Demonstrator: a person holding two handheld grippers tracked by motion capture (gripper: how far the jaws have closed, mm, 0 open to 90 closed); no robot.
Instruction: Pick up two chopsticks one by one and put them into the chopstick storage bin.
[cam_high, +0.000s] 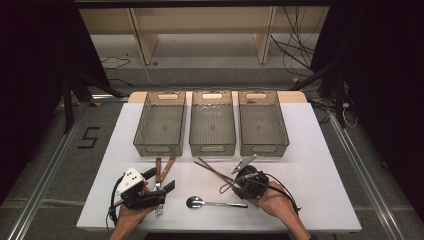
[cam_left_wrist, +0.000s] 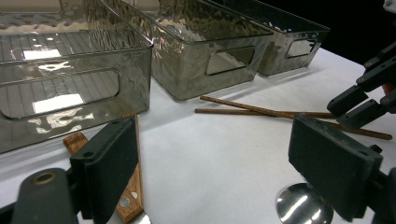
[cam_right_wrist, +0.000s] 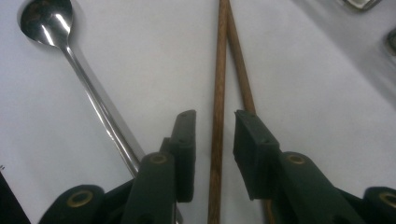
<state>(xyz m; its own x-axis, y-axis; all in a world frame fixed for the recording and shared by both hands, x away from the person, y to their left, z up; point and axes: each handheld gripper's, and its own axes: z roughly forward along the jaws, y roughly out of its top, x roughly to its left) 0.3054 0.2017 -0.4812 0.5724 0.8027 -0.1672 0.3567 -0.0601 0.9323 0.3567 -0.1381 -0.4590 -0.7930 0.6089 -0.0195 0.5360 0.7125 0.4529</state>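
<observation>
Two brown chopsticks (cam_high: 212, 170) lie crossed on the white table (cam_high: 320, 165), in front of the middle bin. My right gripper (cam_high: 229, 186) is down at their near ends. In the right gripper view its jaws (cam_right_wrist: 215, 126) stand either side of one chopstick (cam_right_wrist: 219, 70) with a narrow gap on both sides, and the other chopstick (cam_right_wrist: 240, 70) runs under the right jaw. A steel spoon (cam_right_wrist: 93, 107) lies just left of them. My left gripper (cam_high: 160, 180) hovers wide open over two wooden-handled utensils (cam_high: 162, 167), with nothing between its jaws (cam_left_wrist: 219, 158).
Three empty smoky plastic bins (cam_high: 160, 145) (cam_high: 212, 148) (cam_high: 264, 148) stand in a row at the back of the table. The spoon (cam_high: 215, 203) lies between my hands near the front edge. In the left gripper view the right gripper (cam_left_wrist: 364, 100) shows at the far right.
</observation>
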